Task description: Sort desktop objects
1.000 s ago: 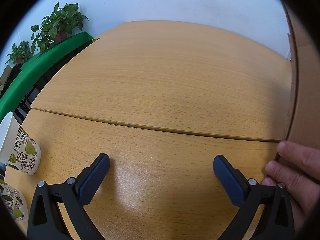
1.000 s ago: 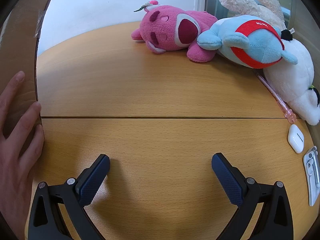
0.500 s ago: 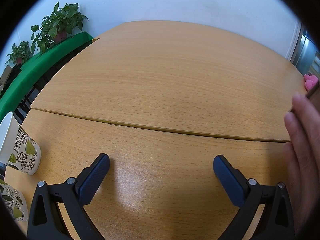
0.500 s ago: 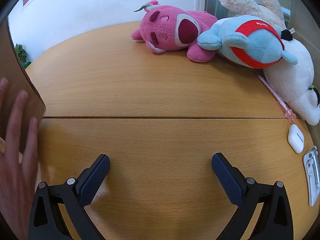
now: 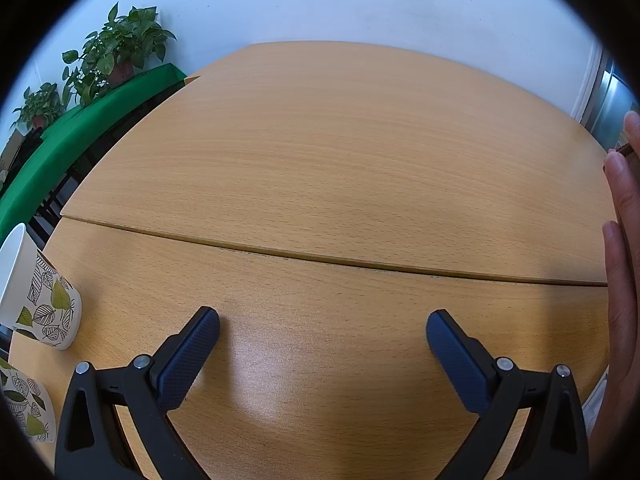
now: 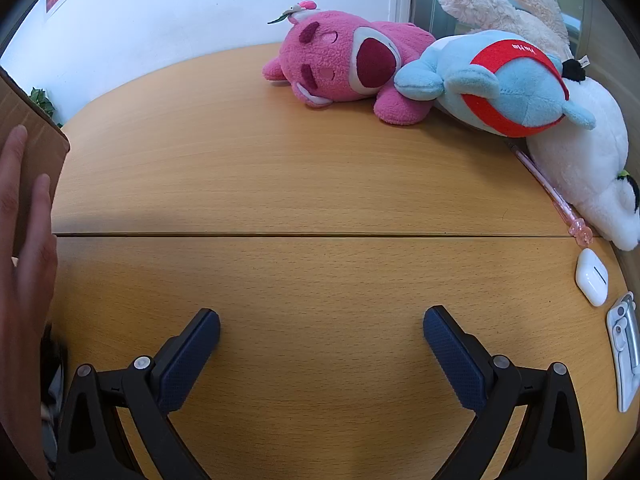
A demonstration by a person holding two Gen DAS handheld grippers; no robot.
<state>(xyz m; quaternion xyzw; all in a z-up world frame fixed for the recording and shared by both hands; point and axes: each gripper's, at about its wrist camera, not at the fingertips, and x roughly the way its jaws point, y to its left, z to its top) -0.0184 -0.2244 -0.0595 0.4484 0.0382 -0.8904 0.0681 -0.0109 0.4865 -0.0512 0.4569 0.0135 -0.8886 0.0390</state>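
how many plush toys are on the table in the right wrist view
4, piled at the far right of the table: a pink bear, a blue and red plush leaning on it, a cream plush behind, and a white plush nearest. More may be hidden.

Four soft toys: pink point(image 6: 344, 68), blue point(image 6: 508, 84), white point(image 6: 580, 172), cream point(image 6: 492, 8). Two leafy paper cups point(image 5: 40, 296) point(image 5: 24, 408). Two potted plants point(image 5: 120, 48) point(image 5: 40, 106). One pink pen point(image 6: 552, 196). One white earbud case point(image 6: 592, 276).
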